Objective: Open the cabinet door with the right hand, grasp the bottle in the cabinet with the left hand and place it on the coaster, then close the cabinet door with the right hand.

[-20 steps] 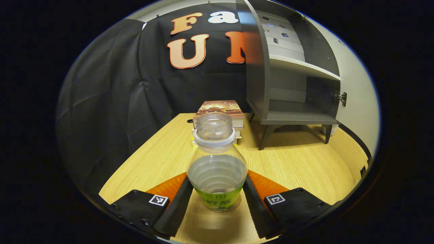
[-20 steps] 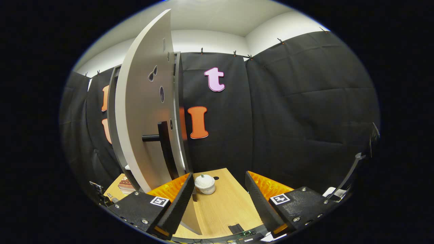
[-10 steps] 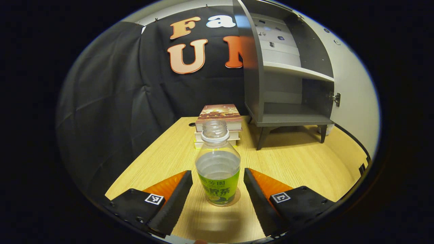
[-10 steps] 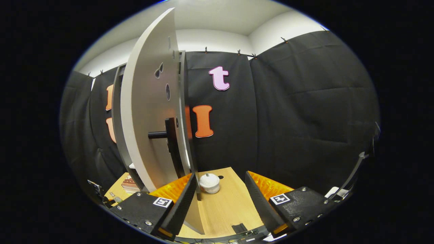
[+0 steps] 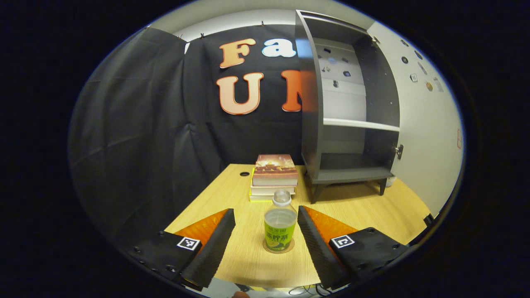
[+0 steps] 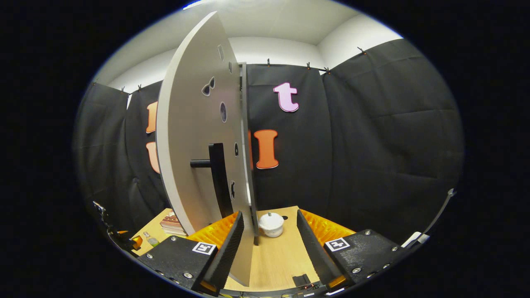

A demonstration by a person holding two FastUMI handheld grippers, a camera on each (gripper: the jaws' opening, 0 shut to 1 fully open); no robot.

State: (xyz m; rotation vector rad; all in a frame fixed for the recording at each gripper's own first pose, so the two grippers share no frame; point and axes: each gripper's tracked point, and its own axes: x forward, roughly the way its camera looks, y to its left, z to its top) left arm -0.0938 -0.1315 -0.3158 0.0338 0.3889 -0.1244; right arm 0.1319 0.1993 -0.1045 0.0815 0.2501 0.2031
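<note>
Standing on the coaster (image 5: 278,250), the bottle (image 5: 280,226) sits between parted left tongs (image 5: 266,239).

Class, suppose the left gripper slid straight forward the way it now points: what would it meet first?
Most likely the clear plastic bottle with the green label, standing on the round coaster between the open jaws; depth is uncertain.

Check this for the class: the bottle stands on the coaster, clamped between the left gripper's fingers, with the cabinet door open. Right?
Not clamped. In the left gripper view the fingers stand apart from the bottle, which rests free on the coaster. The cabinet door is open.
</note>
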